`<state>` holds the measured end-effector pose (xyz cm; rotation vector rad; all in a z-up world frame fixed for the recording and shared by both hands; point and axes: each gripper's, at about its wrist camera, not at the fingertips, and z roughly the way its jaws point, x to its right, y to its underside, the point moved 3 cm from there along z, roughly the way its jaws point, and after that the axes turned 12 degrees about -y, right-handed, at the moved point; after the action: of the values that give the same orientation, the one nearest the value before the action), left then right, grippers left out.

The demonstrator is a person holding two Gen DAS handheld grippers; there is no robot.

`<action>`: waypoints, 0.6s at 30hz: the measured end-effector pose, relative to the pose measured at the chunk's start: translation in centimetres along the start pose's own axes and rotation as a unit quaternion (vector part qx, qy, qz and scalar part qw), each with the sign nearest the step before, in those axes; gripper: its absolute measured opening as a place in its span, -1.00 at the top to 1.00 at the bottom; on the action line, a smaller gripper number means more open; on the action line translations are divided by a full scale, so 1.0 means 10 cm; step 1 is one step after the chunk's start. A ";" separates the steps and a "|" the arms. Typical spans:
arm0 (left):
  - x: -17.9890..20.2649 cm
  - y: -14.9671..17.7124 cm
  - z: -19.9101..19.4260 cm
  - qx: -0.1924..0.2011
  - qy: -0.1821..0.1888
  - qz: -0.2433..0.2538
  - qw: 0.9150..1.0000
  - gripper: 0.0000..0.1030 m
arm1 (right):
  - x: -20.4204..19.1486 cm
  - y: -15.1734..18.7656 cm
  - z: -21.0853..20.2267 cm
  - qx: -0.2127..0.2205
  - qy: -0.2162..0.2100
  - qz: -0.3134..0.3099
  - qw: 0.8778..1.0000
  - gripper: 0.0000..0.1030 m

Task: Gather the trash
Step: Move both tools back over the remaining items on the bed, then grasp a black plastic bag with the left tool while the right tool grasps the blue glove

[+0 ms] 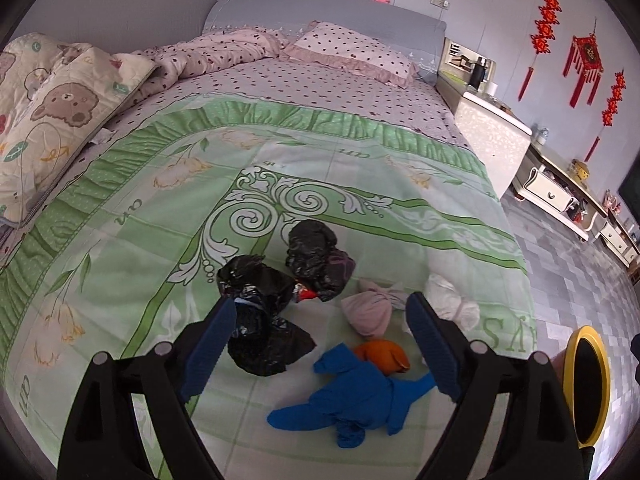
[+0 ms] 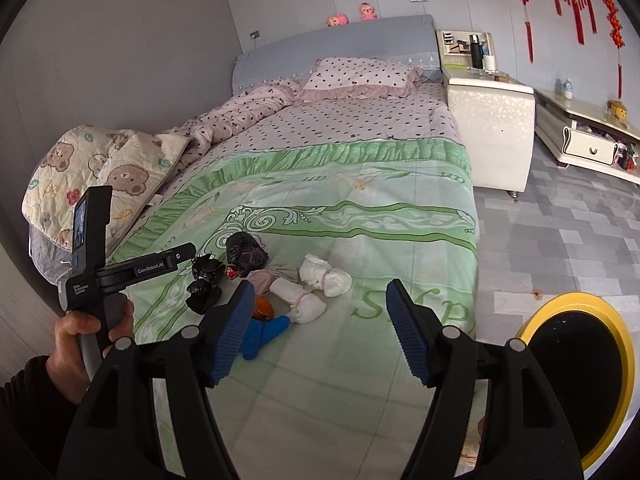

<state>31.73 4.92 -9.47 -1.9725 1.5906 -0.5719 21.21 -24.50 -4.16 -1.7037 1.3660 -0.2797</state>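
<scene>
Both the left gripper (image 1: 322, 326) and right gripper (image 2: 320, 308) hang spread wide, holding nothing, above knotted bags (image 1: 264, 320) near the bed's (image 2: 360, 208) foot edge. A yellow-rimmed bin (image 2: 576, 364) stands beside that edge on bare floor (image 2: 540, 240). The left handle reads "GenRobot.AI".

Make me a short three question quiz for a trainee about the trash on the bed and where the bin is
1. True or false: the left gripper is shut on the blue bundle.
2. Which lies nearest the yellow-rimmed bin? A) black bag B) white bundle C) orange bundle
3. Fill in: the bin stands on the ___, beside the bed.

Key
1. False; both grippers are open and empty, including the right gripper.
2. B
3. floor
</scene>
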 end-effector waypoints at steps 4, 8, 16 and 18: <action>-0.14 0.04 0.23 -0.015 -0.011 -0.009 1.000 -0.62 | -0.11 0.09 0.27 -0.023 -0.013 -0.003 1.000 -0.26; -0.25 0.08 0.45 -0.029 -0.020 -0.017 0.999 -0.62 | -0.19 0.17 0.53 -0.042 -0.019 -0.012 0.999 -0.26; -0.37 0.14 0.78 -0.042 -0.035 -0.021 0.998 -0.62 | -0.35 0.42 1.09 -0.092 -0.038 -0.035 0.994 -0.26; -0.41 0.15 0.84 -0.043 -0.037 -0.024 0.998 -0.62 | -0.39 0.48 1.22 -0.101 -0.034 -0.048 0.993 -0.26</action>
<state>35.02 9.84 -16.88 -2.0758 1.5497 -0.4512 24.63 -14.86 -13.34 -1.9330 1.2995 -0.1391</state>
